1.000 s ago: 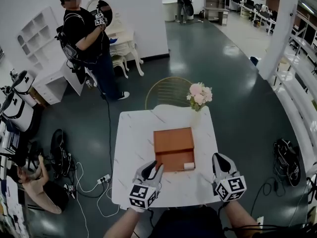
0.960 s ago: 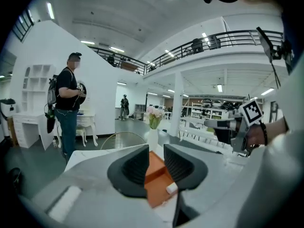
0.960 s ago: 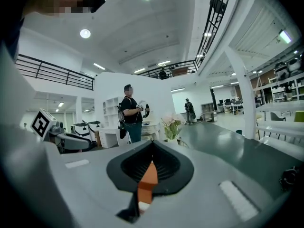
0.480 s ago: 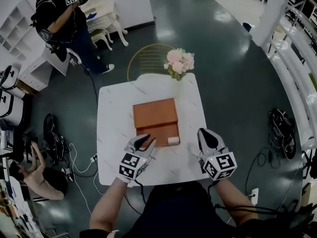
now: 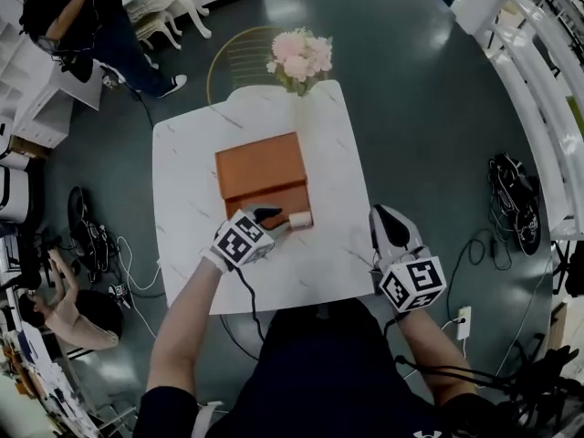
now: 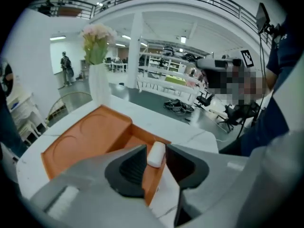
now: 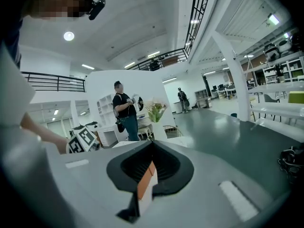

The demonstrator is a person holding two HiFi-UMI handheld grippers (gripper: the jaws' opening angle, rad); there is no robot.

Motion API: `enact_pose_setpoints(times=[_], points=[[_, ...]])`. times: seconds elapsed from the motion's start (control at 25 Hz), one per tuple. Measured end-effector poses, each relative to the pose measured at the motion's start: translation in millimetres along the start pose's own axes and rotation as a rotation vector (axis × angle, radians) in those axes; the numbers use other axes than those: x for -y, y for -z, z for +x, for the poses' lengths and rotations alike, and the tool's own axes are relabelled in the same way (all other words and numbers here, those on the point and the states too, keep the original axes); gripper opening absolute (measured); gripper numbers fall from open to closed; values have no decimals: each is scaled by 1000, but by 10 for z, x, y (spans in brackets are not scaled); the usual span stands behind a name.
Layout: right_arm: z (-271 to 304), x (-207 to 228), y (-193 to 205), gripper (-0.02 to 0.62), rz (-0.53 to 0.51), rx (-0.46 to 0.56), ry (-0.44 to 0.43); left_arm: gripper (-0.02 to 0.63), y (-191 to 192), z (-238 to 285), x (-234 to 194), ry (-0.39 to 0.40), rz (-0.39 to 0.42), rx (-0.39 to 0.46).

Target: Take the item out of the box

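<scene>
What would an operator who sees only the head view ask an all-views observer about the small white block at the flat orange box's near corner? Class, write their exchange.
Operator: Is the small white block at the flat orange box between the left gripper's jaws?
Observer: Yes, between its black pads, and the jaws are opening.
Operator: What holds the pink flowers?
Observer: A tall white vase.
</scene>
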State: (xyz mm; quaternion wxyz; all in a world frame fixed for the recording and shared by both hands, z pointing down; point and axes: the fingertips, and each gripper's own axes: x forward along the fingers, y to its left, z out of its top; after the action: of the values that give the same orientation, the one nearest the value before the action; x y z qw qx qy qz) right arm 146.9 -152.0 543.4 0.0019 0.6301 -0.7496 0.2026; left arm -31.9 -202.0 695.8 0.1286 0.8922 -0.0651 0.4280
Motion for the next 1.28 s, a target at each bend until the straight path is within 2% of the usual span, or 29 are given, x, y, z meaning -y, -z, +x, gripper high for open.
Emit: enact_pose_setpoints(times=[0.2,0.36,0.44,0.64,0.88,1.16,1.28], points=[[-155,180,36,3,36,8,56,142,103,385,37,161,66,-164],[-293,338,101,3,58,6,96,178,210,635,58,225,120,-293],[-361,387,158,3,73,4,115,181,272,721,69,257,112,-331],[-520,488,145,3,90,21,152,183,136,754,129,333,67,-338],[-664,564,115,3,90,36,180,183,150,771,151,361,51,-352],[-708,483,188,3,99,18,168,183,138,781,165,376,90,-386],[-727,438,223,3,102,7,163,183,233,776,103,346,127,-447]])
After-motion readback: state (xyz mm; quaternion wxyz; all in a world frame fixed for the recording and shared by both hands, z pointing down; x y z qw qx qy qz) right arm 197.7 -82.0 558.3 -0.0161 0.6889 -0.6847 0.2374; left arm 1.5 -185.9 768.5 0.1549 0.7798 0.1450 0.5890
